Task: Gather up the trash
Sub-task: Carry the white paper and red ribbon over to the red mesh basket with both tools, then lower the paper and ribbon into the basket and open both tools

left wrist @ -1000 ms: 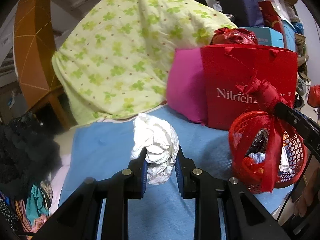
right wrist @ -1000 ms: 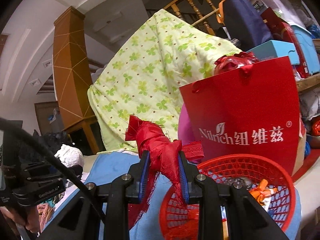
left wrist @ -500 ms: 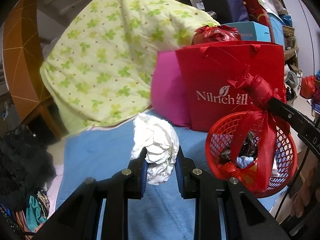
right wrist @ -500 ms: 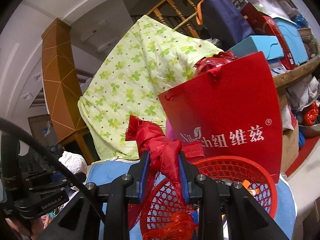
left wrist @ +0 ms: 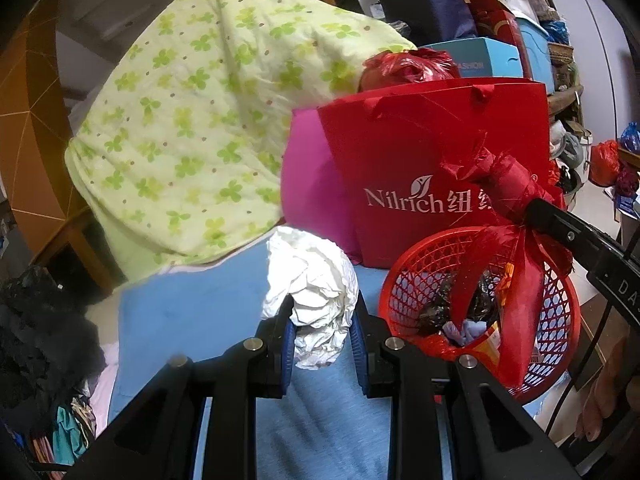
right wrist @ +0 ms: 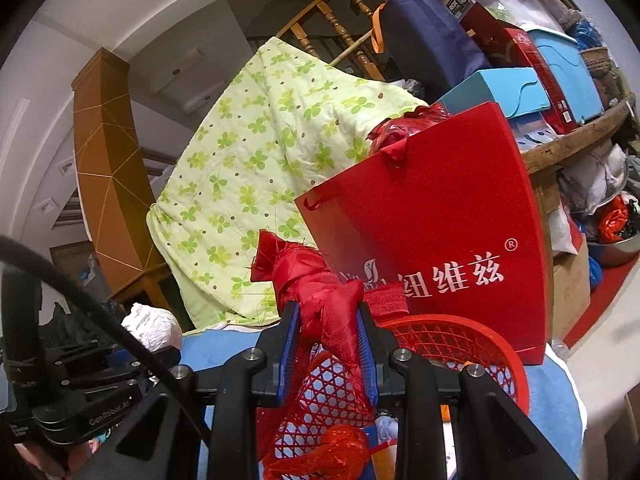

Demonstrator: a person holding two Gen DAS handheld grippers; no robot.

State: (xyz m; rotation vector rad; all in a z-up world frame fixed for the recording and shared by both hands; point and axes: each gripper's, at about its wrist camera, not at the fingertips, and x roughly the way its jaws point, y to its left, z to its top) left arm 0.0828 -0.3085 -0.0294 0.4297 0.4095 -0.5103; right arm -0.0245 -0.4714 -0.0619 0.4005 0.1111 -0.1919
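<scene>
My red basket [left wrist: 556,308] is cut off at the right, its contents a jumble I can't sort out. It sits on the blue sheet [left wrist: 192,312], before a red bag [left wrist: 420,160] reading "Nilrich". My left gripper [left wrist: 322,330] clamps crumpled white paper [left wrist: 316,284]; my right gripper [right wrist: 328,344] pinches red cloth [right wrist: 316,288] over the basket.
</scene>
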